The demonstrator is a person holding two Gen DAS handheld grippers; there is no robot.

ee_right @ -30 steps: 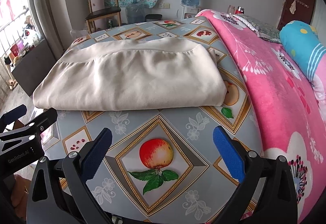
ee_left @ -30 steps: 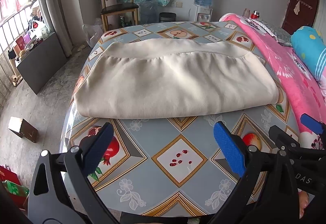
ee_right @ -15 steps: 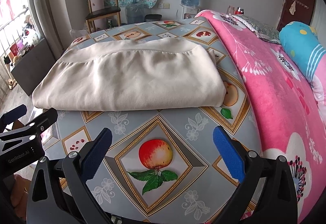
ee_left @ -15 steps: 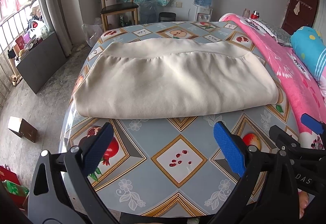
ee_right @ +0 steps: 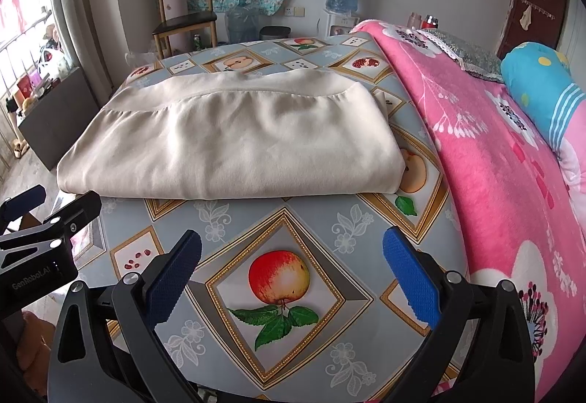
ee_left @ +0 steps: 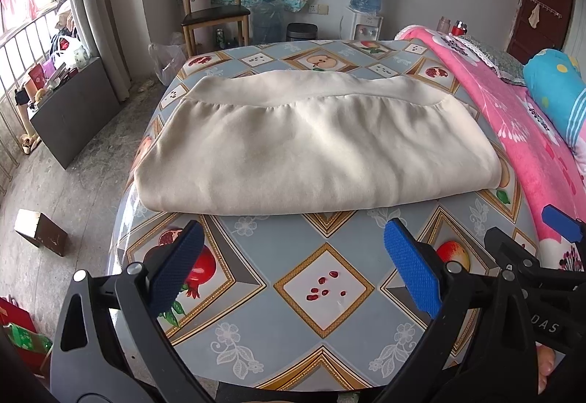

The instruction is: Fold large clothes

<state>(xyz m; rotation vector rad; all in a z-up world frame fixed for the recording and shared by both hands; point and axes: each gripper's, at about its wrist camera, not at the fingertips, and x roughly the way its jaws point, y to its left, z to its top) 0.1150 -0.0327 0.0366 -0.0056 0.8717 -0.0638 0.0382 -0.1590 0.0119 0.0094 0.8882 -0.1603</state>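
Note:
A cream garment lies folded into a wide flat rectangle on the fruit-patterned tablecloth, its gathered band at the far side. The same garment fills the middle of the right wrist view. My left gripper hovers open over the cloth, short of the garment's near edge, with nothing between its blue pads. My right gripper is open too, above an apple print, nearer the garment's right corner. Each gripper shows at the edge of the other's view.
A pink floral blanket and a blue pillow lie to the right. Beyond the table stand a wooden chair, water bottles and a dispenser. A small box sits on the floor at left.

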